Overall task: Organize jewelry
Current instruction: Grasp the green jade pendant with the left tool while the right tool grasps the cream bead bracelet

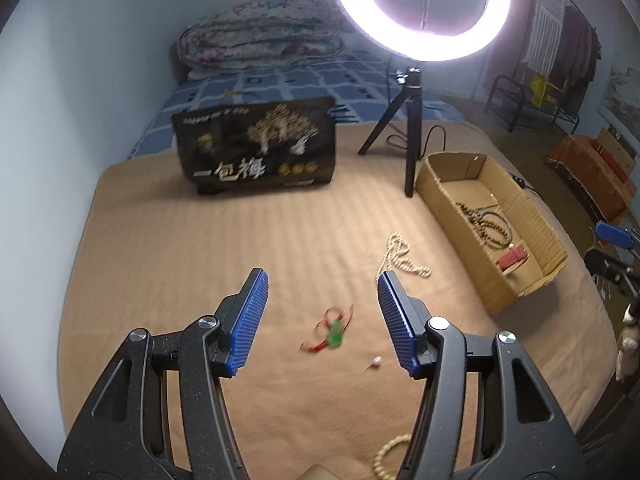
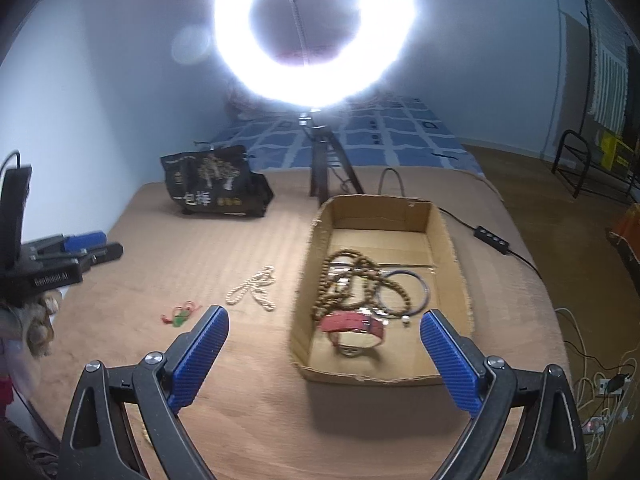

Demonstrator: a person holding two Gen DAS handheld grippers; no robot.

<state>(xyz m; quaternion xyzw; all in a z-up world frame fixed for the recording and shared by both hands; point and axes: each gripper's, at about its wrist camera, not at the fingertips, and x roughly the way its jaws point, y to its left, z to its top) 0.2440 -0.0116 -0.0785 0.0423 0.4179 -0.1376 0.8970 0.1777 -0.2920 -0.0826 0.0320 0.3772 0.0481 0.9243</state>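
Note:
My left gripper [image 1: 322,280] is open and empty above the tan blanket. A green pendant on red cord [image 1: 334,330] lies just below and between its fingers, with a small white pearl [image 1: 376,361] to its right. A cream bead necklace [image 1: 402,258] lies beyond the right finger, and another cream bead loop [image 1: 386,456] at the bottom edge. My right gripper [image 2: 324,316] is open and empty over the near end of a cardboard box [image 2: 452,252]. The box holds brown bead strands [image 2: 352,276], a dark bangle [image 2: 404,292] and a red-strap watch [image 2: 354,328]. The pendant [image 2: 180,314] and necklace [image 2: 254,290] lie left of the box.
A ring light on a tripod [image 1: 412,128] stands behind the box [image 1: 448,200]. A black printed bag [image 1: 256,148] stands at the back. A cable with a remote [image 2: 492,240] runs right of the box. The blanket's edge drops to the floor on the right.

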